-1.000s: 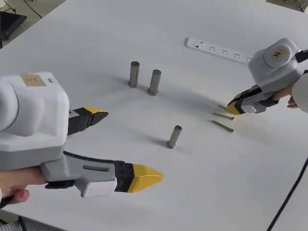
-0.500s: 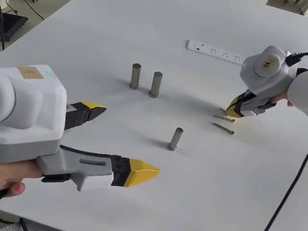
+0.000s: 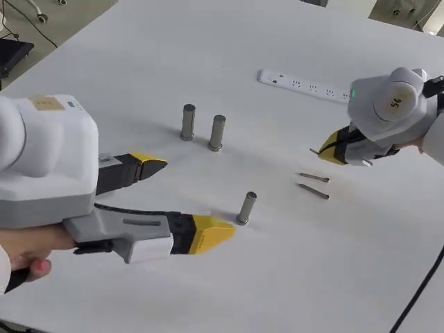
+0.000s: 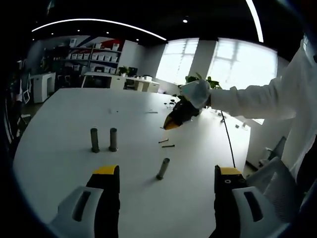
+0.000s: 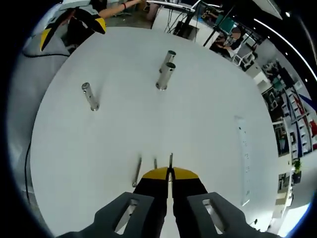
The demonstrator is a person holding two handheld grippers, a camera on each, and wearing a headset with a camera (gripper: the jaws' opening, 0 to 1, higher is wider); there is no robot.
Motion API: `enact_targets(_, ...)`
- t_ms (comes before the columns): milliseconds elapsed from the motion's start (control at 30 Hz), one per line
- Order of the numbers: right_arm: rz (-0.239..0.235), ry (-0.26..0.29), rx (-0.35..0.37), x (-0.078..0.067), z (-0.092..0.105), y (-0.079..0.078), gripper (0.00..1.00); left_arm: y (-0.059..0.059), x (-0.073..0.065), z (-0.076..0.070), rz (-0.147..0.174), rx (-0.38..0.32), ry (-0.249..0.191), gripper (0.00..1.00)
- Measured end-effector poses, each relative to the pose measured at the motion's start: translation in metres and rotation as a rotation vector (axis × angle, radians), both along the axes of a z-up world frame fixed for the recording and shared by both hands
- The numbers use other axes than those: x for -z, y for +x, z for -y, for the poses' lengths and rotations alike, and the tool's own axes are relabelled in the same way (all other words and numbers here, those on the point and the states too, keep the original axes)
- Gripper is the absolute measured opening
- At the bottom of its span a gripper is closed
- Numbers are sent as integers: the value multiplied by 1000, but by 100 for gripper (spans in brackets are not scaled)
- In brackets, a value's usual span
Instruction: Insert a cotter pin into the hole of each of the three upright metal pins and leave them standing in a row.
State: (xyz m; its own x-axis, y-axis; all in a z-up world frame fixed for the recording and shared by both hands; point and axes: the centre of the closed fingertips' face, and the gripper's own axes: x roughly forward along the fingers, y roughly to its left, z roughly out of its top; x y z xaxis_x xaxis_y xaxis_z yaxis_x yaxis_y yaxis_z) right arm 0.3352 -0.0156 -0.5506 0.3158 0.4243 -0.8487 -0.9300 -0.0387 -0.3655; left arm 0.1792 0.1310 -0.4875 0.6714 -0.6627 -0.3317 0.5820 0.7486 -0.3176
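Head view, near side: left hand-held gripper (image 3: 182, 198) (grey body, yellow tips) hovers over the white worktop (image 3: 291, 277), jaws wide apart, nothing held. Just beyond its lower tip stands the nearest upright grey steel cylinder pin (image 3: 245, 207), approx. on the centre line of the jaw gap per the left gripper view.

Mid-field: two spare cotter pins (image 3: 313, 184) lie flat on the worktop, side by side, apart from each other.

Just past them: right hand-held gripper (image 3: 333, 149), jaws closed on one thin metal cotter pin (image 5: 171, 163). The shank sticks out ahead of the tips, clear of the worktop.

Far side: two more grey steel cylinder pins (image 3: 202, 127) upright, close together. A white power strip (image 3: 302, 84) lies beyond them.

Step in hand (judged): carry the held cotter pin to the nearest cylinder pin and insert it.

Procedure, recommended:
1. Close the left jaws on the lower body of the nearest cylinder pin; keep it vertical. Unsupported, it will prob. topple under side load.
2. Locate the cross-hole before approach. It is too small to read in the head view; use the right gripper view.
3. Align the shank w/ the hole axis, level to the worktop.
4. Feed slowly; if it binds, back off and re-aim, no forcing.
5. Release right first, then left.
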Motion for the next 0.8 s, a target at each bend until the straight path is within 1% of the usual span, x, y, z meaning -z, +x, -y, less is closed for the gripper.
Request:
enact_targets(33,11,14,-3,-2,2,4,0,4,-3,2,-9,-6,-25,73)
enact_targets(67,20,23,-8,-5,2,2,0,7,-6,4,-8,-13,-40,70)
enact_targets(100,38,41,-16,-12,1,-3,0,12,-9,6,-2,-15,-56,67)
enact_targets(133,46,57,-20,-16,0,-7,0,14,-10,8,-6,-12,-65,64)
enact_targets(167,36,116,-11,-20,-4,-9,0,16,-11,10,-10,-9,-74,60)
enact_targets(200,32,149,-10,-24,-6,-13,0,20,-12,14,-21,-11,-87,56)
enact_targets(233,34,166,-11,-29,-8,-19,0,23,-12,16,-25,-12,-93,53)
enact_targets(267,45,167,-11,-33,-6,-24,0,27,-12,19,-29,-13,-103,49)
enact_targets(333,56,181,-9,-35,-4,-24,0,32,-13,25,-44,-10,-125,46)
enact_targets(367,62,192,-7,-39,-5,-28,0,35,-14,31,-58,-6,-138,45)
enact_targets(433,73,224,-1,-48,-8,-40,0,37,-16,38,-60,9,-148,39)
enact_targets(467,80,234,0,-51,-8,-47,0,40,-18,44,-64,19,-164,37)
enact_targets(500,90,232,-3,-52,-9,-52,0,42,-19,48,-69,20,-178,35)
enact_targets(533,107,233,-6,-55,-9,-58,0,44,-21,53,-84,20,-203,33)
enact_targets(567,110,239,-7,-57,-11,-63,0,46,-21,57,-96,21,-209,32)
enact_targets(600,117,250,-15,-59,-13,-70,0,47,-23,62,-97,28,-207,32)
enact_targets(667,133,253,-32,-63,-16,-79,0,48,-25,72,-97,50,-198,31)
enact_targets(733,150,252,-50,-66,-19,-86,0,48,-25,80,-101,75,-194,31)
enact_targets(800,157,253,-73,-69,-23,-94,0,46,-26,90,-115,107,-199,28)
